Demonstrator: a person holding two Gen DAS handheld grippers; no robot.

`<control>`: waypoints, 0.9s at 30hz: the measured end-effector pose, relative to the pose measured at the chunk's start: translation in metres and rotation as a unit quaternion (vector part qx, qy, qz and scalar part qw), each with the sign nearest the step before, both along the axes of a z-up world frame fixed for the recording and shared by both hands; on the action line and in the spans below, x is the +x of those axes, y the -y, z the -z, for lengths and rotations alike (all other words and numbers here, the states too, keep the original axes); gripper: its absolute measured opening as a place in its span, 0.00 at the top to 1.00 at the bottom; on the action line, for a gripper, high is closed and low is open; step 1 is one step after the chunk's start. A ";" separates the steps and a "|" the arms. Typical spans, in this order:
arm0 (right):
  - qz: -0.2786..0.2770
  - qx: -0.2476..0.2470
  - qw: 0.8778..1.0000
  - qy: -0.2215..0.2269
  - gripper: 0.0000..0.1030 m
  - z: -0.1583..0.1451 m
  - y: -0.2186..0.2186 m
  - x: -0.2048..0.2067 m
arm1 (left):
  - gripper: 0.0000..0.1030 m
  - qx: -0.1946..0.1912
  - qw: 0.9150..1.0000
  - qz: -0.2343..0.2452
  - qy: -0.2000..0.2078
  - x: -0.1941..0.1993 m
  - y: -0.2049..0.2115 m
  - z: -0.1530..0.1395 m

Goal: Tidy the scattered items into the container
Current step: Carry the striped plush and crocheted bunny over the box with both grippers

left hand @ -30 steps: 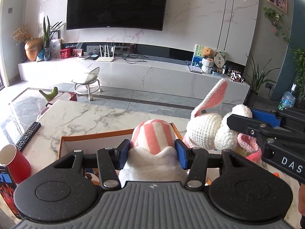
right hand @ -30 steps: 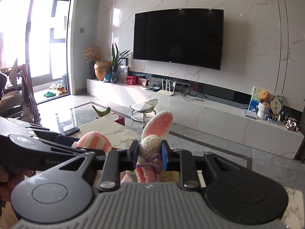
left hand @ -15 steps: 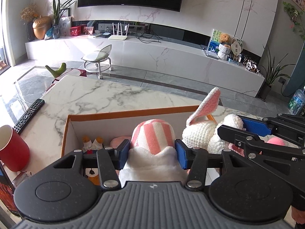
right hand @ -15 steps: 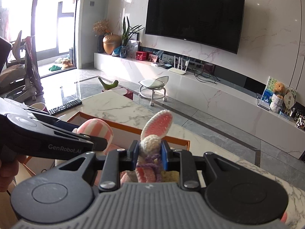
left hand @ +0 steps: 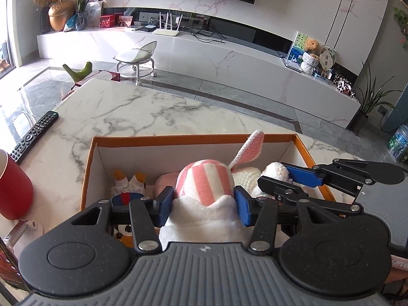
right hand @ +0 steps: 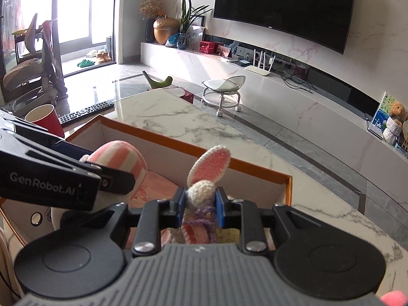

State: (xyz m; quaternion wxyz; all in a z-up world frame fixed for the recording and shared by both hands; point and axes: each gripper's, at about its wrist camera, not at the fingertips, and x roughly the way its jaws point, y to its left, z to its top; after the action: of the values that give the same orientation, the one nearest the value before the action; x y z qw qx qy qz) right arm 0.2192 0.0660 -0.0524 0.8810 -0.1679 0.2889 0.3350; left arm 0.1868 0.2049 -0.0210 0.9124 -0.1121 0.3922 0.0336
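marble bench [left hand: 142,112] carries the orange-rimmed box [left hand: 178,140], and directly above its opening left tongs [left hand: 204,204] clamp the striped plush [left hand: 206,181] while right tongs [right hand: 199,204] clamp the crochet bunny [right hand: 204,176].

Over the last sec both grippers came fwd and tipped down over the orange-rimmed box [left hand: 163,140]. In the left wrist view the box went from a sliver at lower left to filling mid-frame, inner walls and contents showing. The striped plush [left hand: 204,181] in the left gripper [left hand: 204,204] dropped from above the rim to w/in the walls. The crochet bunny [right hand: 201,191] in the right gripper [right hand: 199,204] sank too; its ear tip, once against the floor beyond, ended about level w/ the far rim. TV slid to the frame top in both views.
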 end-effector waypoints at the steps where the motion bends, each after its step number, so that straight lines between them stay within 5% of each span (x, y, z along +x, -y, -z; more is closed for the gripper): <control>1: 0.000 -0.001 1.000 -0.003 0.74 0.002 -0.002 0.002 | 0.42 -0.001 1.000 -0.002 0.000 0.001 -0.002 0.000; 18: 0.007 -0.029 0.995 -0.100 0.69 0.032 -0.018 0.030 | 0.44 -0.001 1.000 0.006 0.008 0.001 -0.002 -0.007; 27: 0.023 -0.013 0.996 -0.081 0.60 0.015 -0.002 0.017 | 0.44 -0.009 1.000 0.015 0.009 -0.002 0.005 -0.013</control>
State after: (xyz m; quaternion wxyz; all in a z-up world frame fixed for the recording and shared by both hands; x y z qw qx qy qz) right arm 0.2360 0.0684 -0.0670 0.8600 -0.1448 0.3673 0.3233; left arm 0.1850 0.2003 -0.0085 0.9151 -0.1148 0.3863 0.0153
